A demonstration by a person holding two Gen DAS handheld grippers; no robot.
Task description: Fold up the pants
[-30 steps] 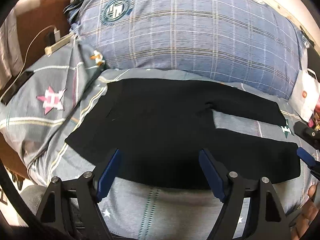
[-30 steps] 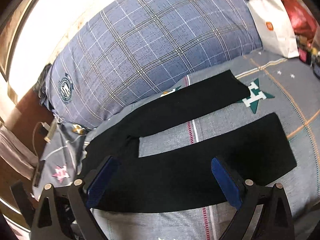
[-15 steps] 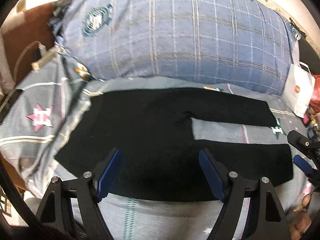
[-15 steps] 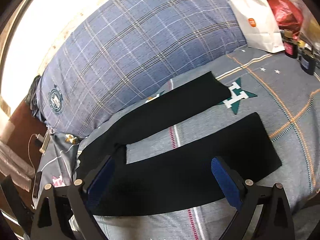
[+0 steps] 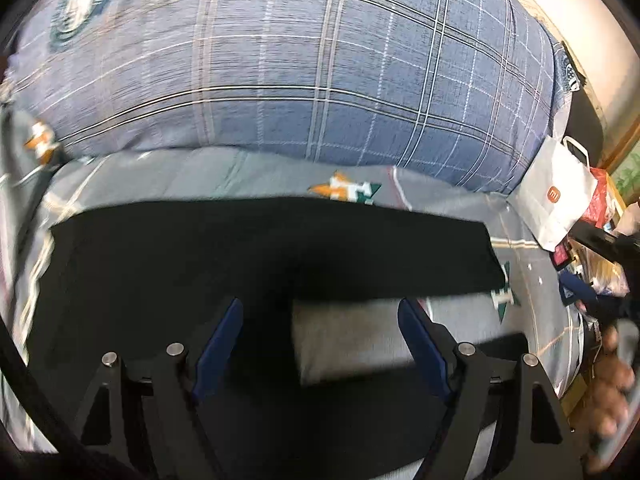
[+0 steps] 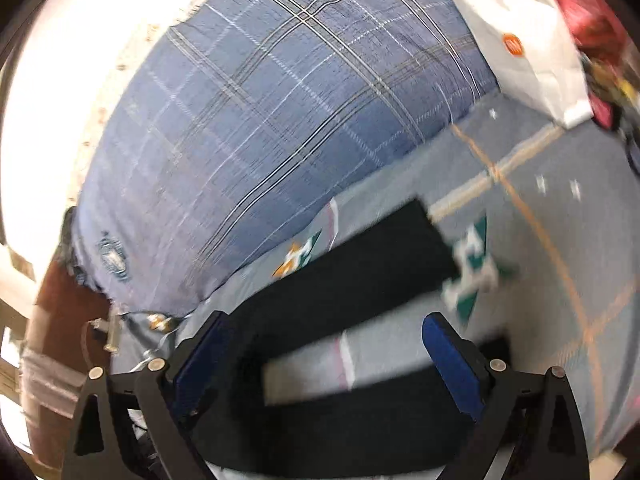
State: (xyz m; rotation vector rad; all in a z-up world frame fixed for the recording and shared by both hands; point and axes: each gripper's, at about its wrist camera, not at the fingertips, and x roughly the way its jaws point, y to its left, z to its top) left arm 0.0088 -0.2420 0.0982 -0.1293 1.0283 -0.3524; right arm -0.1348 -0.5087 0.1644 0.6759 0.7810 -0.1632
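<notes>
Item: black pants [image 5: 256, 256], flat on the bed [image 5: 532, 312], legs parted, toward its near edge, below the plaid pillow [image 5: 320, 80]. Left gripper [image 5: 320, 340] and right gripper [image 6: 324, 356]: jaws wide, empty, above the cloth. Advice: pinch one leg's outer edge at both ends, lay it squarely over the other.

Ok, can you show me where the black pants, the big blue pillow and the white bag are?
black pants [image 5: 248, 248]: left wrist view, far leg.
big blue pillow [image 5: 320, 72]: left wrist view, middle.
white bag [image 6: 520, 40]: right wrist view, front face.
</notes>
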